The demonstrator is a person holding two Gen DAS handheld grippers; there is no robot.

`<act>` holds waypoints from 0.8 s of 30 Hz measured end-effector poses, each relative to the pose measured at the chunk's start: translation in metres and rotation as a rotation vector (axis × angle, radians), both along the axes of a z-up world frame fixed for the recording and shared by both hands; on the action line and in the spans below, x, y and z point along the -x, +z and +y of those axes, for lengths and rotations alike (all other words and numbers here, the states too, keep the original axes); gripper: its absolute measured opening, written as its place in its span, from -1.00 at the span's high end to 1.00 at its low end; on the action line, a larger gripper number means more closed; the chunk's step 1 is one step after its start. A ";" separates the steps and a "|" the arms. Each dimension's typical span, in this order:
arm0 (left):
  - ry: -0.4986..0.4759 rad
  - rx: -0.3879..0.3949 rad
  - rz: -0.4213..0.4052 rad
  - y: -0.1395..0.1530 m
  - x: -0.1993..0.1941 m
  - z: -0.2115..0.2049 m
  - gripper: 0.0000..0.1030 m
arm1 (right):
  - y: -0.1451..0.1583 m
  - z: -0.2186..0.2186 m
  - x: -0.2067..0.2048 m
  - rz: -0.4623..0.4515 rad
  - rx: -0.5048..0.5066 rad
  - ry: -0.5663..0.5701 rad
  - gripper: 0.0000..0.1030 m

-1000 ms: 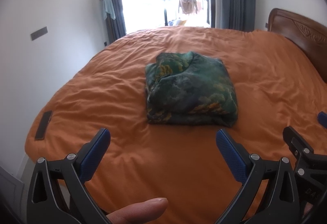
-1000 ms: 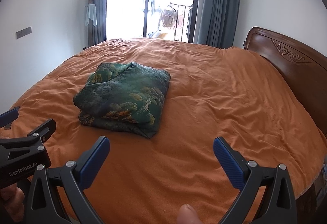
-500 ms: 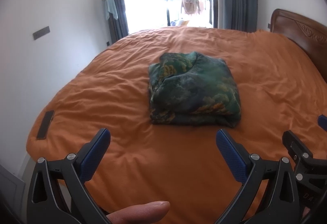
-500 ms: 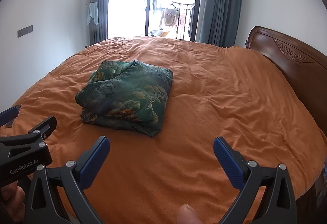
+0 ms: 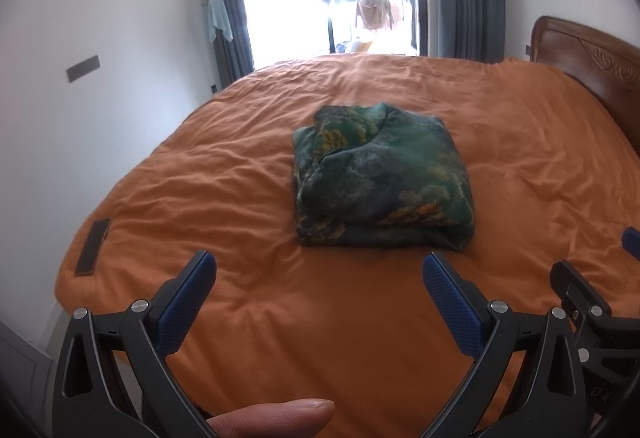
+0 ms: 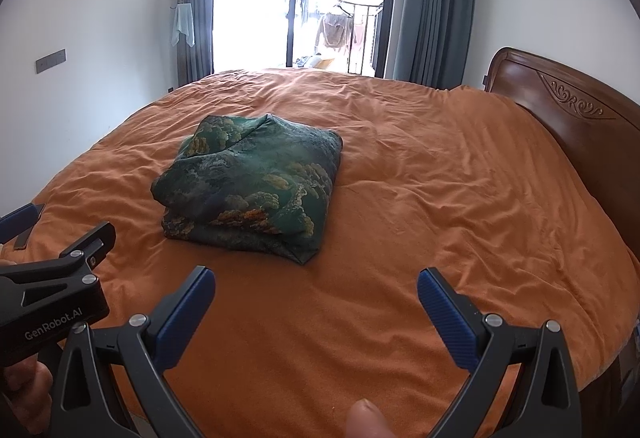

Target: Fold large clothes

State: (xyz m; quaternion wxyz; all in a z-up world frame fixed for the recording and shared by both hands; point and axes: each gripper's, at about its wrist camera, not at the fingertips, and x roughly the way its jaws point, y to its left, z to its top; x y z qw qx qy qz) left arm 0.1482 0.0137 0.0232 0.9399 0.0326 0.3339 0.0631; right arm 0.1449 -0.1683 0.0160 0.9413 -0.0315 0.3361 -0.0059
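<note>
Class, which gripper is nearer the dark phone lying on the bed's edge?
Left. The left gripper hangs open just right of the phone; the right gripper, open too, sits farther right, beyond the left one.

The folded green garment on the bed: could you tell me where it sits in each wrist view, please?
Left wrist: folded green garment lies centre frame, slightly right, beyond the open left gripper.
Right wrist: it lies left of centre, beyond the open right gripper.
Shared landmark: the carved wooden headboard at right.

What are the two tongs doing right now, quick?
Left tongs: open, holding nothing, above the orange bed cover.
Right tongs: open, holding nothing; the folded green garment lies ahead of them, untouched.
</note>
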 end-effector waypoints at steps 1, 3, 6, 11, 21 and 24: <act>0.001 -0.002 -0.001 0.000 0.000 0.000 -0.99 | 0.000 0.001 0.000 -0.001 -0.002 0.001 -1.00; 0.003 -0.003 -0.003 0.001 0.001 0.000 -0.99 | 0.000 0.002 0.001 0.000 0.000 0.000 -1.00; 0.005 0.005 -0.005 0.002 0.002 0.000 -0.99 | 0.000 0.003 0.001 0.004 0.001 -0.002 -1.00; 0.001 0.001 -0.006 0.003 0.003 -0.002 -0.99 | -0.001 0.002 0.001 0.003 0.002 -0.010 -1.00; -0.005 -0.006 -0.004 0.002 0.002 -0.007 -0.99 | -0.002 0.001 0.003 0.010 -0.011 -0.001 -1.00; -0.006 -0.007 -0.007 0.002 0.002 -0.007 -0.99 | -0.003 0.000 0.002 0.011 -0.008 -0.004 -1.00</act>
